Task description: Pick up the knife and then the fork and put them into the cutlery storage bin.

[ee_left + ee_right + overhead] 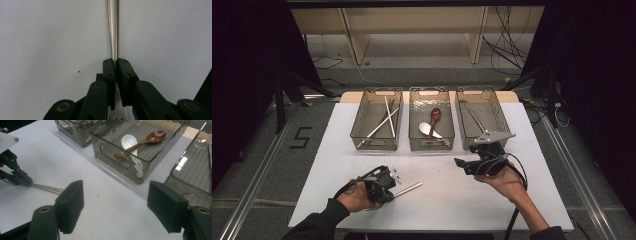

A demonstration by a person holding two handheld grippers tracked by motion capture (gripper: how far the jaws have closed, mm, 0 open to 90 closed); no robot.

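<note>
**Fork pinched on the table, sorting partly done**

The left gripper is pinching a slim, silver metal fork low on its handle; in the left gripper view the two black jaws are pressing together on the shaft, with the tines peeking out beneath them and the handle running away across the white tabletop. In the high view the fork is lying on the table at the near left, its free end pointing right, and whether it is touching the surface or just clear of it is hard to judge.

The right gripper is hanging over the table near the trays with its jaws spread wide and nothing between them.

Three smoky grey, see-through plastic trays are standing side by side at the far edge. The left tray is holding several long thin sticks, pale and dark, probably chopsticks. The middle tray is holding a white ceramic soup spoon and a reddish-brown wooden spoon crossing it. The right tray is holding one thin metal utensil, too small to name.

Judging from this, the sorting is looking well along: the fork is the only piece outside the trays. What seems left is lifting it, carrying it to a tray, most likely the right one, and letting go.
</note>
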